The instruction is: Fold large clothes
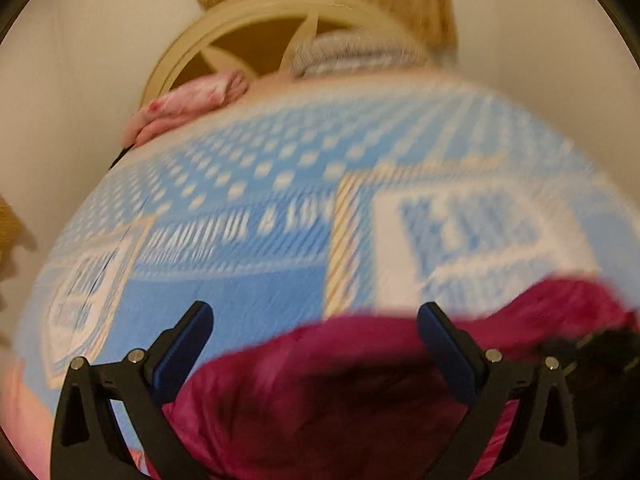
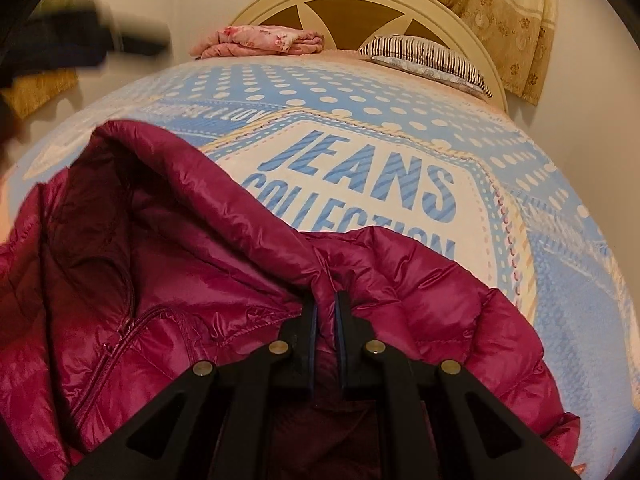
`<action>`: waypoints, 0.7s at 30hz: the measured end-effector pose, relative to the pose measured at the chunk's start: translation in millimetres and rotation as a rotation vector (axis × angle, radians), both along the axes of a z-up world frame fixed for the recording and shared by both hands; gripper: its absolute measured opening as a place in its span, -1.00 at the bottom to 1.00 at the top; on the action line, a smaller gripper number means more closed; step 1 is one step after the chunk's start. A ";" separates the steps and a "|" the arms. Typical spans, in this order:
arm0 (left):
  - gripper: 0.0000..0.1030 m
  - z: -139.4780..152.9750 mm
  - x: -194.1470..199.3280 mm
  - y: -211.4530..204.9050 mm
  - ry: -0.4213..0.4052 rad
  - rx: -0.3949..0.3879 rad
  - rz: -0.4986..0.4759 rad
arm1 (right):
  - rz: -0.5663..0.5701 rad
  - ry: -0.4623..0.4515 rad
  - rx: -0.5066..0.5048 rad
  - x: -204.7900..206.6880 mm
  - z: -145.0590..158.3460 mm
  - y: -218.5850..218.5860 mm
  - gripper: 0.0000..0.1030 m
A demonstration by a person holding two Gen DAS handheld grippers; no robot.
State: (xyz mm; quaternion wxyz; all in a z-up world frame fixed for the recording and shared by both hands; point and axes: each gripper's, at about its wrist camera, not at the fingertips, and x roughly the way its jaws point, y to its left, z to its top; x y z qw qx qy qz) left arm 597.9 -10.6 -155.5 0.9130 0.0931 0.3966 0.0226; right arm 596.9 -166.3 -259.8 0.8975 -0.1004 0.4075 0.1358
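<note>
A magenta puffer jacket [image 2: 168, 280] with a hood and a front zipper lies on the blue printed bedspread [image 2: 400, 120]. My right gripper [image 2: 326, 308] is shut on a pinched fold of the jacket near the hood's base. In the blurred left wrist view my left gripper [image 1: 316, 320] stands open above the jacket [image 1: 340, 392], with nothing between its blue-padded fingers [image 1: 200, 320]. A dark blur at the upper left of the right wrist view is the left gripper [image 2: 80, 48], held above the bed.
A folded pink floral cloth [image 2: 260, 42] and a striped pillow [image 2: 428, 58] lie by the cream headboard [image 2: 440, 20]. A patterned curtain [image 2: 500, 12] hangs at the right. White wall borders the bed on the left.
</note>
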 end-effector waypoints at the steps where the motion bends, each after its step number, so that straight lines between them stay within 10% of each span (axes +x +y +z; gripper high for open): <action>1: 1.00 -14.5 -1.7 8.2 0.042 0.000 0.013 | 0.001 0.004 0.018 0.6 0.1 -2.3 -0.85; 5: 1.00 -53.6 -4.8 31.0 0.172 -0.125 0.035 | 0.006 0.016 0.070 2.1 0.0 -7.8 -0.85; 11: 1.00 -57.2 -18.2 36.4 0.133 -0.176 0.034 | 0.002 0.024 0.068 -2.1 8.0 -4.9 -0.82; 21: 1.00 -60.3 -24.2 39.4 0.111 -0.181 0.037 | -0.128 0.020 0.411 10.5 82.9 2.1 -0.57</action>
